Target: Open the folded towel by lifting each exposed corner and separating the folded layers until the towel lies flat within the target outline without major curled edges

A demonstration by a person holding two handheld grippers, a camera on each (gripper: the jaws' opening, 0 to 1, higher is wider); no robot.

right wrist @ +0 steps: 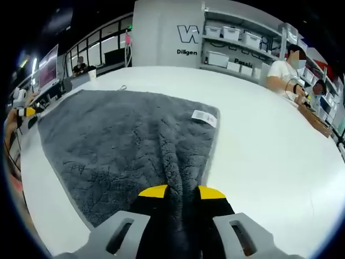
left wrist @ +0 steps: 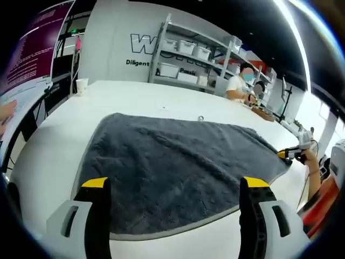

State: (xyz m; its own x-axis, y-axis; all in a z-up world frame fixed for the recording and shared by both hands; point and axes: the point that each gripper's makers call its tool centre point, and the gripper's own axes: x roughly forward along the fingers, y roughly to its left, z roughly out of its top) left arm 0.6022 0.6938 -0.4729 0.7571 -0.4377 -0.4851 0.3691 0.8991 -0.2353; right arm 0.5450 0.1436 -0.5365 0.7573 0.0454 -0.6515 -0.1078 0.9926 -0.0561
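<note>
A dark grey towel (left wrist: pixel 172 162) lies spread on the white table (left wrist: pixel 135 97), with its near edge running under my left gripper (left wrist: pixel 173 183). That gripper is open, jaws wide apart above the towel's edge. In the right gripper view the towel (right wrist: pixel 118 140) carries a white label (right wrist: pixel 205 117) near its far corner. My right gripper (right wrist: pixel 182 192) is shut on a bunched ridge of the towel's near edge. The right gripper (left wrist: pixel 294 154) also shows at the towel's right corner in the left gripper view, held by a hand. The left gripper (right wrist: pixel 24 116) appears at the towel's far left corner.
A paper cup (left wrist: pixel 82 85) stands at the table's far left. Shelves with white boxes (left wrist: pixel 188 59) line the back wall. People sit at the table's far right end (right wrist: pixel 285 73). A screen (left wrist: pixel 38 54) stands to the left. Bare table (right wrist: pixel 269 151) lies right of the towel.
</note>
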